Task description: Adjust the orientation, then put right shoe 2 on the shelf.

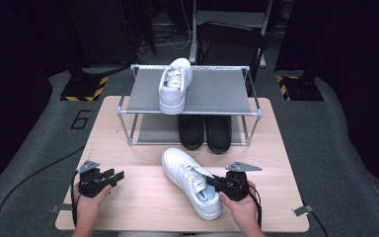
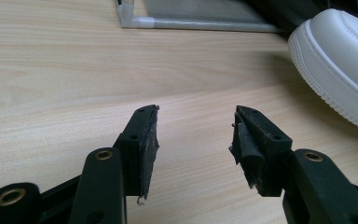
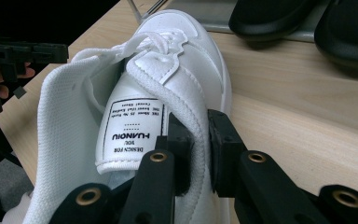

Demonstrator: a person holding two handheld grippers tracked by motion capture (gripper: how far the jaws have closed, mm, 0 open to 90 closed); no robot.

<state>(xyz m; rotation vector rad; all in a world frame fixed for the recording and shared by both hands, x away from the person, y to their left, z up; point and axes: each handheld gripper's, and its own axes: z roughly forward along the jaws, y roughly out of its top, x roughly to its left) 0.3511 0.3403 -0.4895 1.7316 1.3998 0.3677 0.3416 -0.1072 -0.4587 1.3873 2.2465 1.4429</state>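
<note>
White sneaker [image 3: 135,116] on the table [image 1: 143,197], its padded collar pinched between the closed fingers of the right gripper [image 3: 198,154]: light, soft-walled, likely to sag (firmer hold at the heel). Left gripper [image 2: 193,140] open, empty, well apart.

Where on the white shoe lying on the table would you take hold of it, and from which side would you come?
Grip the padded collar wall of the white shoe beside the tongue, coming from the heel end. That rim is thin, stands upright and is open inside, so one finger fits within; the right gripper pinches it just so.
</note>
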